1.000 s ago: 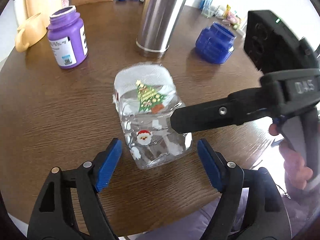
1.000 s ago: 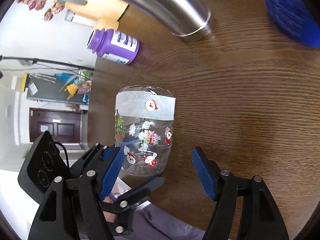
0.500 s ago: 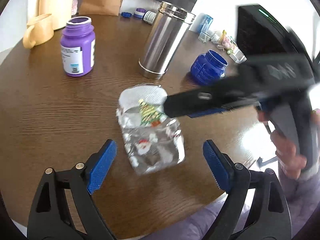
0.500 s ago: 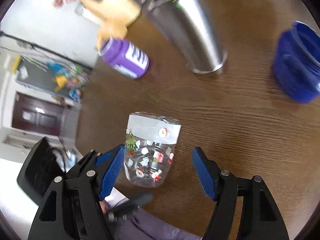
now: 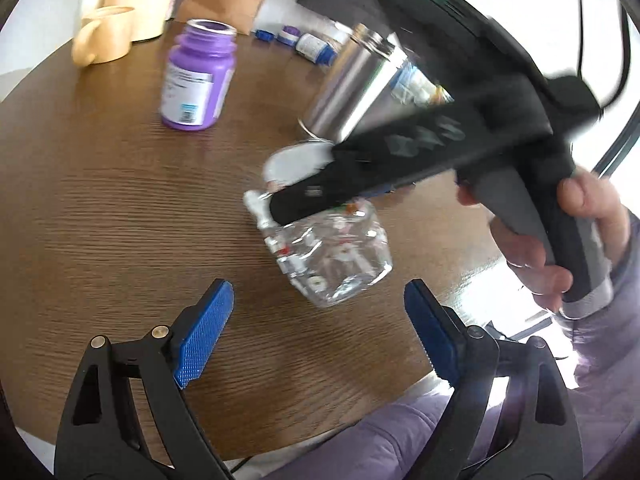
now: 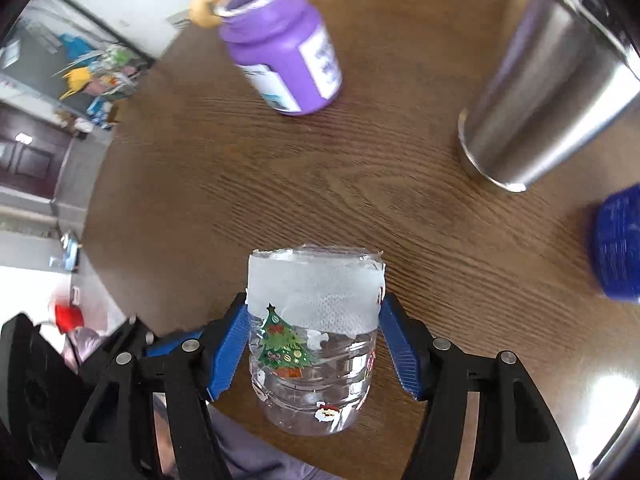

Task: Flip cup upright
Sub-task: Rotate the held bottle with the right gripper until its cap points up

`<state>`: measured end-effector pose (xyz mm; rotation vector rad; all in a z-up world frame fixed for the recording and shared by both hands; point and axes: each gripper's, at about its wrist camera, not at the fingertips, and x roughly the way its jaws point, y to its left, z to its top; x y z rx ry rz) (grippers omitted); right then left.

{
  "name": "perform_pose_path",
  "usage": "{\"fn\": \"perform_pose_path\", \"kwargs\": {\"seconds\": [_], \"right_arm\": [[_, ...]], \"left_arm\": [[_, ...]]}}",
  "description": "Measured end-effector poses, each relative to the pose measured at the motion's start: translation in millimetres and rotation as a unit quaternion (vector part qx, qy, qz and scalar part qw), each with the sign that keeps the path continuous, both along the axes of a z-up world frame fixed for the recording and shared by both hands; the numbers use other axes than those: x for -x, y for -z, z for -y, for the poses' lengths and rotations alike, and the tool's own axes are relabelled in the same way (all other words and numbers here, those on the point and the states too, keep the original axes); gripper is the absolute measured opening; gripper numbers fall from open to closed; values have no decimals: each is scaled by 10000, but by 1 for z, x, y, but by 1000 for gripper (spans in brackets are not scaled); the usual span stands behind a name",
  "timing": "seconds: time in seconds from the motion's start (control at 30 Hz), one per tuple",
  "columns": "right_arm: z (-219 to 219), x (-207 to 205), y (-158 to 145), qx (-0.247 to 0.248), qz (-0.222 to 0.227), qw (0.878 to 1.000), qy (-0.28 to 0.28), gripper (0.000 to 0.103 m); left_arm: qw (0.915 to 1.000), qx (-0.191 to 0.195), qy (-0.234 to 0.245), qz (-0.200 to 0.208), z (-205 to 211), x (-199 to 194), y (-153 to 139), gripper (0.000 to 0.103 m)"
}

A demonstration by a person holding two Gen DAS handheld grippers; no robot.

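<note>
Since a second ago the right gripper (image 6: 314,350) has closed in from hovering over the clear plastic cup with Christmas stickers and a white taped rim (image 6: 314,344); its blue-padded fingers (image 6: 228,350) now press both sides just below the tape. The cup lies low centre in the right wrist view and centre-right in the left wrist view (image 5: 328,248), tilted, base toward the camera; whether it touches the brown wooden worktop (image 6: 280,184) I cannot tell.

The left gripper (image 5: 318,330) hangs released, fingers wide, short of the cup.

Judgement: rotate the wrist to bring the taped rim upward, squeeze lightly since thin plastic will buckle, set the base flat before letting go.

Beyond: purple plastic bottle (image 6: 282,46) upper centre, steel tumbler (image 6: 548,92) upper right, blue jar (image 6: 618,244) cut off at right edge. Motion blur smears the right gripper in the left view; it hides the cup's rim there.
</note>
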<state>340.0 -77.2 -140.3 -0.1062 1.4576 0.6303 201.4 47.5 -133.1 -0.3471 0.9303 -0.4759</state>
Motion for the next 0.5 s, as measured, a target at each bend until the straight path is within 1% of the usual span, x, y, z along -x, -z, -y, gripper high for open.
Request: {"fn": "perform_pose_path", "kwargs": {"seconds": [0.07, 0.1, 0.17, 0.23, 0.27, 0.33, 0.37, 0.4, 0.43, 0.47, 0.5], "right_arm": [[3, 3, -9, -161, 169, 9997, -88, 67], [4, 4, -12, -312, 232, 9992, -114, 67], [18, 7, -22, -876, 347, 9955, -43, 67], [28, 7, -27, -1216, 545, 9911, 46, 67], [35, 11, -31, -1384, 713, 9878, 77, 67], [45, 17, -34, -1666, 817, 9826, 115, 67], [51, 20, -35, -1914, 823, 9780, 109, 67], [54, 22, -35, -2026, 829, 9757, 104, 67], [58, 25, -36, -2150, 861, 9728, 102, 67], [62, 29, -37, -2276, 919, 9693, 104, 67], [64, 31, -39, -2260, 1044, 9684, 119, 68]], "left_arm": [[9998, 144, -91, -65, -11, -4, 1, 85], [9995, 283, -100, -72, -15, -8, 0, 85], [9987, 510, -47, -40, -16, -14, -3, 85], [9980, 624, 107, 36, -9, -22, -7, 85], [9981, 587, 162, 126, -4, -27, -11, 85], [9983, 468, 209, 285, 7, -37, -16, 85], [9985, 418, 247, 272, 11, -43, -16, 85], [9984, 381, 318, 253, 15, -49, -16, 84], [9982, 340, 416, 268, 20, -52, -16, 75], [9982, 269, 462, 290, 24, -54, -16, 68], [9979, 204, 510, 331, 26, -54, -14, 67]]}}
